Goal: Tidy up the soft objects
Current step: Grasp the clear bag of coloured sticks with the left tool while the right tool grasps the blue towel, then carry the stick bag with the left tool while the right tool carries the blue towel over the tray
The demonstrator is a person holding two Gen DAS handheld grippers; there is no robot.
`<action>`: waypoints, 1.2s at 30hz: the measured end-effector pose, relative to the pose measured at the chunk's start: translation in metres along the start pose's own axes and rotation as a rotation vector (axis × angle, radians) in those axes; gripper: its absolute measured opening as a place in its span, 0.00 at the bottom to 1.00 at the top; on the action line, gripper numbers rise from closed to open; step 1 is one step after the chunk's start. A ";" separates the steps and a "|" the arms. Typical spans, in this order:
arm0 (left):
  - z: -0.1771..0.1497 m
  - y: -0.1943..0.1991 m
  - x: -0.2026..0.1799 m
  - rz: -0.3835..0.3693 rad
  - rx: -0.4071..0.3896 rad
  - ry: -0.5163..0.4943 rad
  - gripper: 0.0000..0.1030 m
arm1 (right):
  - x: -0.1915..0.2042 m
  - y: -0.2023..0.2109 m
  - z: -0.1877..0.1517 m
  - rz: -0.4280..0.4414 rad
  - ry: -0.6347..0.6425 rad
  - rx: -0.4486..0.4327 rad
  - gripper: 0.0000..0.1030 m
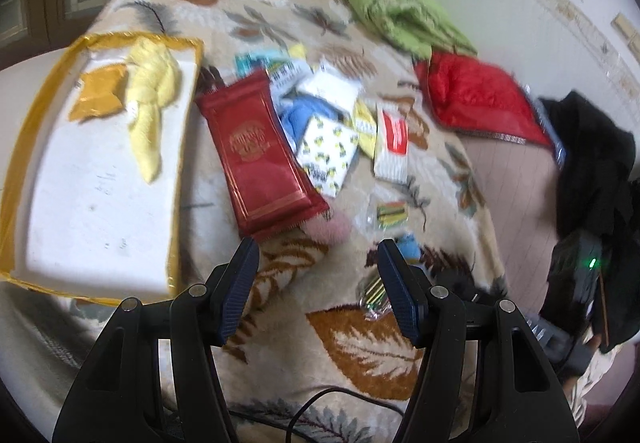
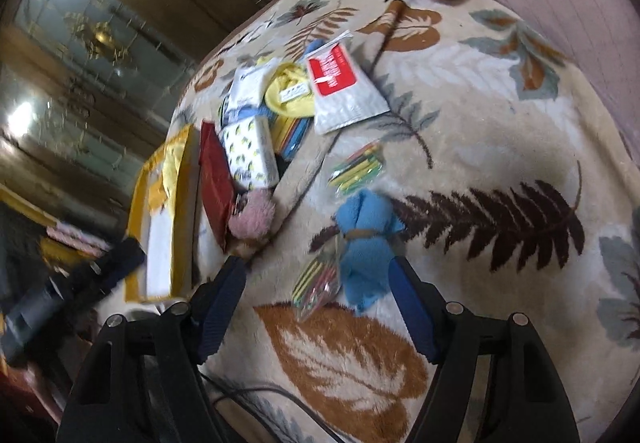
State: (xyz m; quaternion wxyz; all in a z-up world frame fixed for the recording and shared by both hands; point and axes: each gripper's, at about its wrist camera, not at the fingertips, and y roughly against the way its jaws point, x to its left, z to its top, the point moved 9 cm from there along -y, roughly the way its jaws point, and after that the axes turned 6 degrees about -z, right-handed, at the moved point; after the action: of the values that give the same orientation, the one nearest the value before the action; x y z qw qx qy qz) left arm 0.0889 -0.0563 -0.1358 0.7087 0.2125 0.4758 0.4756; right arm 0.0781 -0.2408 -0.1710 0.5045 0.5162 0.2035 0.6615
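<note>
Blue soft toy (image 2: 366, 243) lies on leaf-patterned blanket (image 2: 480, 131), near its front edge, just ahead of right gripper (image 2: 320, 275); fingers (image 2: 412, 315) spread wide, nothing pinched. Striped packet (image 2: 316, 285) touches toy's left side. Pink fluffy ball (image 2: 254, 217) beside red pouch (image 1: 260, 151). Yellow knotted cloth (image 1: 152, 91) rests in gold-rimmed tray (image 1: 100, 211) at blanket's left edge. Left gripper (image 1: 318, 259) fingers spread, empty.

Between your right gripper's navy fingers (image 2: 412, 307) lies a sky-blue cloth bundle (image 2: 364, 243) on a cream blanket (image 2: 480, 131) patterned with brown leaves. Beyond your left fingers (image 1: 240, 283): a dark-red packet (image 1: 260, 155), a gold-rimmed white tray (image 1: 100, 203), a pale-yellow knotted cloth (image 1: 150, 91).
</note>
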 end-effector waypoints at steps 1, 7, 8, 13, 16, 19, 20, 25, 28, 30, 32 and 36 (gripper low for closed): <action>-0.001 -0.005 0.000 0.002 0.013 -0.001 0.60 | -0.002 0.000 0.003 0.004 -0.012 0.000 0.65; -0.010 -0.024 -0.006 -0.078 0.069 0.040 0.60 | -0.012 -0.010 0.007 -0.023 -0.036 0.025 0.58; -0.012 -0.025 -0.011 -0.091 0.074 0.027 0.60 | -0.015 -0.013 0.007 -0.019 -0.048 0.034 0.57; -0.033 -0.044 -0.048 -0.071 0.133 -0.186 0.60 | -0.025 -0.026 0.013 -0.031 -0.086 0.082 0.55; -0.048 -0.065 -0.066 -0.074 0.207 -0.291 0.60 | -0.029 -0.033 0.014 -0.038 -0.106 0.113 0.55; -0.056 -0.088 -0.075 -0.084 0.270 -0.365 0.60 | -0.033 -0.036 0.014 -0.025 -0.134 0.132 0.55; -0.057 -0.094 -0.076 -0.086 0.285 -0.379 0.60 | -0.034 -0.036 0.013 -0.020 -0.140 0.135 0.54; -0.058 -0.114 -0.066 -0.083 0.306 -0.365 0.58 | -0.035 -0.039 0.009 -0.042 -0.128 0.163 0.49; -0.061 -0.125 -0.059 -0.062 0.323 -0.367 0.37 | -0.035 -0.044 0.005 -0.062 -0.125 0.182 0.45; -0.061 -0.126 -0.054 -0.054 0.311 -0.372 0.28 | -0.035 -0.048 0.003 -0.069 -0.128 0.194 0.39; -0.059 -0.124 -0.051 -0.067 0.310 -0.346 0.23 | -0.035 -0.051 0.000 -0.067 -0.134 0.206 0.30; -0.056 -0.113 -0.042 -0.091 0.295 -0.293 0.19 | -0.027 -0.048 0.000 -0.082 -0.096 0.200 0.22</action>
State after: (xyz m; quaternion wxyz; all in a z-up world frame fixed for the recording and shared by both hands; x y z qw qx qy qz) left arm 0.0889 -0.1531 -0.2264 0.7524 0.3590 0.4411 0.3324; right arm 0.0993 -0.2447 -0.2216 0.4865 0.5862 0.2651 0.5911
